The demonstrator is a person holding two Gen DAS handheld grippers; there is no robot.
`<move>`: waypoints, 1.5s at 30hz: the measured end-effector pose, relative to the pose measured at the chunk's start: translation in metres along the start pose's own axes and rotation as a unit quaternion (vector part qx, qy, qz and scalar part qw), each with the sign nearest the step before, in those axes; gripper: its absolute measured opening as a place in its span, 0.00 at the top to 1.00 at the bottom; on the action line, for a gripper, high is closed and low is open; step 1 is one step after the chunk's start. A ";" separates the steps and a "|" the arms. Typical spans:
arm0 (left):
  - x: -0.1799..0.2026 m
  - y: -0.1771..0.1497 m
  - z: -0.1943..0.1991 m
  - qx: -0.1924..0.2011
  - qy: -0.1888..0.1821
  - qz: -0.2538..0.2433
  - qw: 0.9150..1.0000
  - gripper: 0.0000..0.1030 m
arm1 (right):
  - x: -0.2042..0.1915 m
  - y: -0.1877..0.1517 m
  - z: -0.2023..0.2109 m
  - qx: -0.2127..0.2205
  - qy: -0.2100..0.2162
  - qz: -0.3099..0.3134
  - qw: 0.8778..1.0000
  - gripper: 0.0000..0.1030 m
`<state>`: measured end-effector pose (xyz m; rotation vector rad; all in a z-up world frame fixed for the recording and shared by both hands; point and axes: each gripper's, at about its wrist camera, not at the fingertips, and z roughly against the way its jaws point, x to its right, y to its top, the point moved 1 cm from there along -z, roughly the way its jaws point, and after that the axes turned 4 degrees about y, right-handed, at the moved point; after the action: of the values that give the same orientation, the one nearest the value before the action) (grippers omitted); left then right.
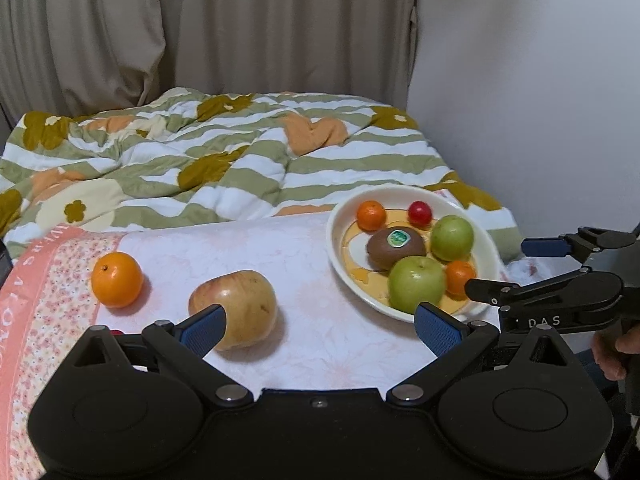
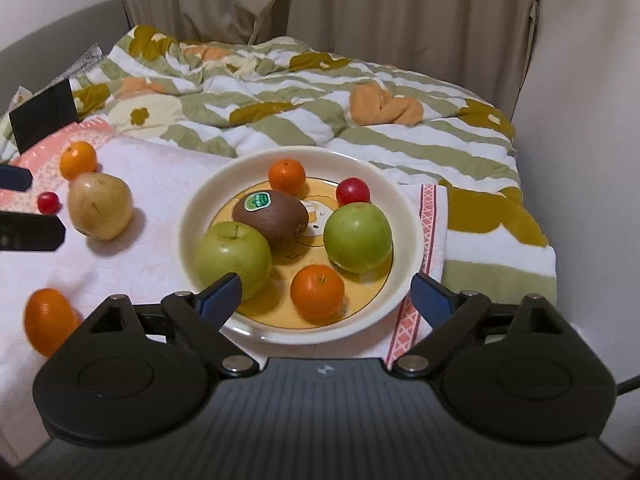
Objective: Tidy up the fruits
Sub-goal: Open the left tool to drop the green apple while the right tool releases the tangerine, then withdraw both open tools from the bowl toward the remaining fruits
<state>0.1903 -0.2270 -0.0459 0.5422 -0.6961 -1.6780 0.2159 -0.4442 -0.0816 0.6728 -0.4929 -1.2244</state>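
Orange mandarin [image 2: 317,293] lies between right jaws, unclamped.

Bed [image 2: 480,152] – striped quilt [image 1: 240,152], pale towel [image 1: 312,264] bearing plate [image 2: 404,216] and loose fruit

left gripper [image 1: 320,326] gapes empty beside the yellow apple [image 1: 234,310], plate [image 1: 490,248] right.

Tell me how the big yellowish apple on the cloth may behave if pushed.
The apple is rounded and lies tilted on the cloth, so it may roll. The cloth may slow it. Its smooth, shiny skin could slip between pads.
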 end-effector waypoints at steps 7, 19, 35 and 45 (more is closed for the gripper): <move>0.003 0.000 0.033 0.032 0.011 -0.004 0.999 0.01 | -0.010 -0.001 0.034 0.005 -0.009 -0.014 1.000 0.00; -0.023 -0.016 0.090 0.062 0.037 0.024 0.997 0.01 | -0.039 0.005 0.089 0.016 -0.038 -0.015 0.999 0.00; -0.121 -0.037 0.127 0.068 0.038 0.010 0.997 0.01 | -0.118 0.007 0.140 0.036 -0.055 -0.075 0.995 0.00; -0.182 -0.036 0.105 0.057 -0.024 -0.054 0.997 0.01 | -0.195 -0.007 0.135 0.031 -0.109 -0.152 0.982 0.00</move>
<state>0.1322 -0.0278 0.0017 0.6308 -0.8132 -1.7637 0.0658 -0.2858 0.0115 0.6867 -0.6284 -1.5862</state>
